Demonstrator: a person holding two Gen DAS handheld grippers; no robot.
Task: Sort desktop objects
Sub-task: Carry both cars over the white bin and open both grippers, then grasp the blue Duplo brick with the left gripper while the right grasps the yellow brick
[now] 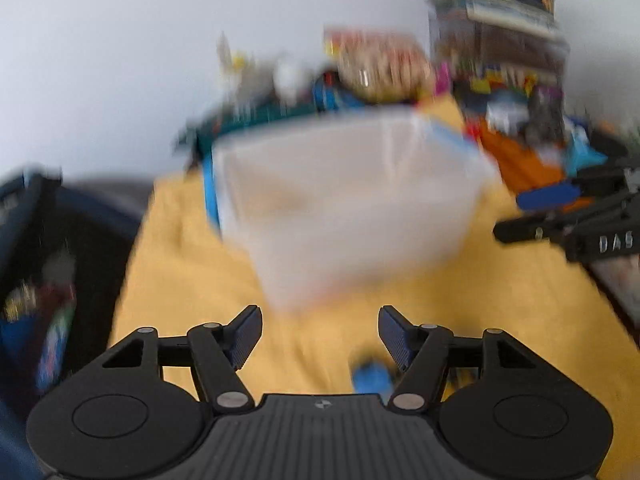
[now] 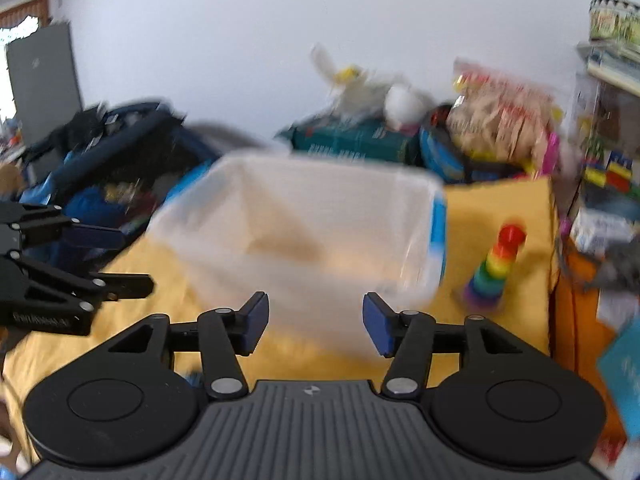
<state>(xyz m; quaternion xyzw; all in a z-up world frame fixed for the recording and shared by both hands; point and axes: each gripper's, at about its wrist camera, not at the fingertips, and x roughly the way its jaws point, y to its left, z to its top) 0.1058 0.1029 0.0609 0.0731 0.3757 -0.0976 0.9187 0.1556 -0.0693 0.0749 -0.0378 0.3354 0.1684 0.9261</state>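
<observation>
A clear plastic storage box [image 1: 344, 200] with blue handles stands on the yellow tablecloth [image 1: 180, 272], straight ahead of both grippers; it also fills the middle of the right wrist view [image 2: 304, 224]. My left gripper [image 1: 320, 334] is open, nothing between its pads, just short of the box. A small blue object [image 1: 372, 376] lies on the cloth near its right finger. My right gripper [image 2: 316, 326] is open too and holds nothing. A rainbow stacking-ring toy [image 2: 496, 268] stands upright to the right of the box. Each gripper shows at the edge of the other's view. Both views are blurred.
A pile of toys, a snack bag [image 2: 500, 120] and a teal box [image 2: 352, 140] crowd the back of the table. Shelves with colourful things [image 2: 608, 140] stand at the right. A dark blue bag [image 2: 116, 160] sits off the table's left edge.
</observation>
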